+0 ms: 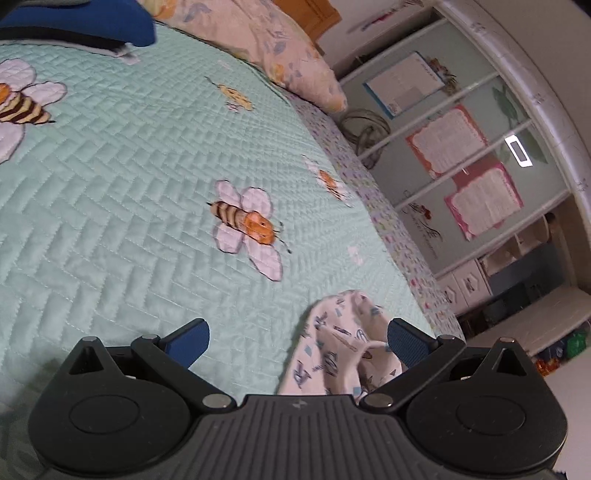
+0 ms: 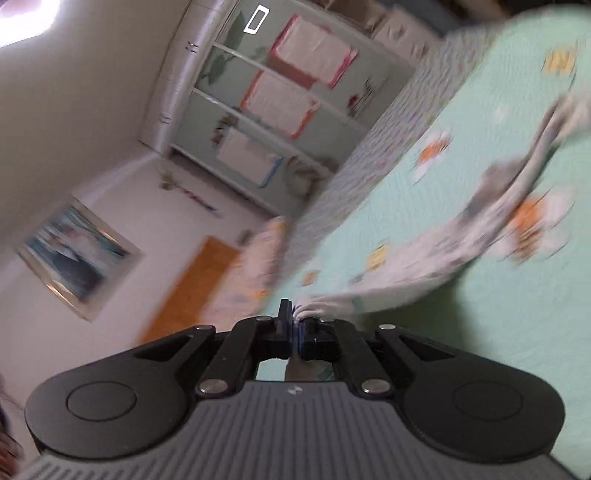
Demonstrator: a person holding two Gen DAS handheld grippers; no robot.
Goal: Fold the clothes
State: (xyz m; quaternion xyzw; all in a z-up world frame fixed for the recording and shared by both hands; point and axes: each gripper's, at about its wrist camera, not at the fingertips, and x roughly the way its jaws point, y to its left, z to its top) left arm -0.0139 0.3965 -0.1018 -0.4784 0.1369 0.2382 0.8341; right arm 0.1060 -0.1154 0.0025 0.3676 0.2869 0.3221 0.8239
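1. The right gripper has its jaws pressed together on a bunched edge of the printed white garment; a little tuft of cloth sticks out just past the pads.
2. From that grip the garment stretches away to the right, lifted in a long band above the bed, its far end blurred near the picture's right edge.
3. The left gripper has its jaws wide apart, with the blue pads showing on each side.
4. A crumpled part of the same garment lies on the bed between those open jaws, close against the right pad; I cannot tell whether it touches the pad.
5. The bed is covered by a pale green quilt stitched with bees, one bee lying just beyond the left gripper.
6. A flowered pillow rests at the far end of the quilt, and something dark blue sits at the top left corner.
7. Beside the bed stands a wardrobe with papers stuck on its doors.
8. A framed picture hangs on the wall in the right wrist view.
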